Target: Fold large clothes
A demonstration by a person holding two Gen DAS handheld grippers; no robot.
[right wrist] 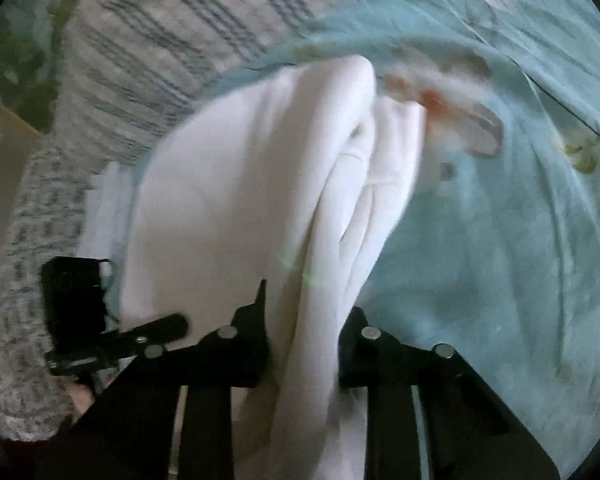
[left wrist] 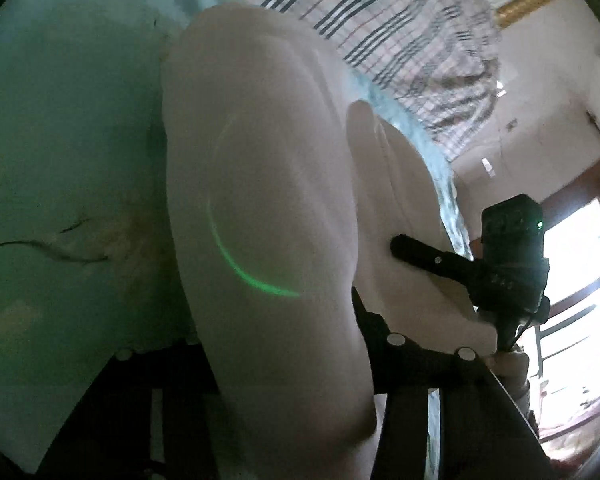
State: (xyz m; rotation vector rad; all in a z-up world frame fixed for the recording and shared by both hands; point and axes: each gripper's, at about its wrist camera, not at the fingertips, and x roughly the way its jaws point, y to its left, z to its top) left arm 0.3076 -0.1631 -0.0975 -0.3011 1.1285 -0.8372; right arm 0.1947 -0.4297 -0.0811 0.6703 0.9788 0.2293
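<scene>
A large white garment (left wrist: 260, 184) lies bunched in thick folds on a teal bed sheet (left wrist: 68, 152). In the left wrist view it runs down between the black fingers of my left gripper (left wrist: 284, 344), which looks shut on a thick fold. My right gripper (left wrist: 496, 272) shows at the right of that view, one finger lying against the cloth. In the right wrist view the garment (right wrist: 252, 184) hangs as a rolled bundle through my right gripper (right wrist: 304, 344), whose jaws pinch it from both sides. My left gripper (right wrist: 100, 320) sits at the bundle's left edge there.
A plaid blanket (left wrist: 400, 28) with dark stripes lies heaped past the garment, seen also as blanket (right wrist: 148, 60). The teal sheet (right wrist: 500, 220) carries a flower print. A bright window (left wrist: 572, 280) and a pale wall stand to the right.
</scene>
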